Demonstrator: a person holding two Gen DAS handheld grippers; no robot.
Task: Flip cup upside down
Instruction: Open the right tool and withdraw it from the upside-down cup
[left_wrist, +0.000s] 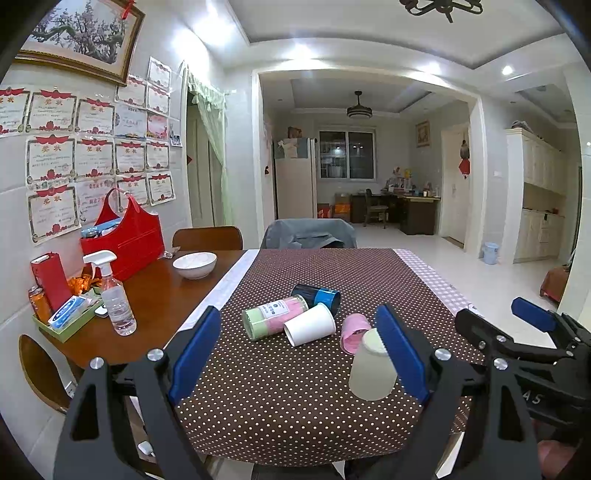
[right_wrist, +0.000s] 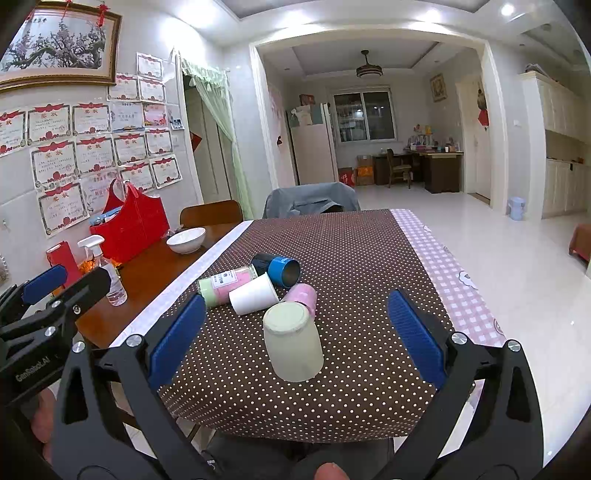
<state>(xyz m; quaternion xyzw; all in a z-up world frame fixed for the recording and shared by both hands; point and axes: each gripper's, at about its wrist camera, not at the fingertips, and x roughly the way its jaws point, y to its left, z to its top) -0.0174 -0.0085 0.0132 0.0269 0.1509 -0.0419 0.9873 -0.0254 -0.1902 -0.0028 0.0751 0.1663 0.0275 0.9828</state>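
A pale green cup (right_wrist: 294, 341) stands upside down, base up, on the brown dotted tablecloth (right_wrist: 351, 258) near the front edge; it also shows in the left wrist view (left_wrist: 372, 365). My right gripper (right_wrist: 295, 338) is open, its blue pads wide on either side of the cup without touching it. My left gripper (left_wrist: 299, 347) is open and empty; the cup sits just inside its right pad (left_wrist: 400, 350). Behind lie a white paper cup (right_wrist: 254, 294), a pink cup (right_wrist: 303, 296), a blue-black cup (right_wrist: 279, 270) and a pink-green canister (right_wrist: 225, 284), all on their sides.
On the wooden table to the left stand a white bowl (right_wrist: 185, 239), a spray bottle (left_wrist: 112, 293), a red bag (left_wrist: 127, 242) and a green tray of packets (left_wrist: 66, 314). A grey-draped chair (right_wrist: 312, 202) stands at the far end. The right gripper shows at the right of the left wrist view (left_wrist: 532, 332).
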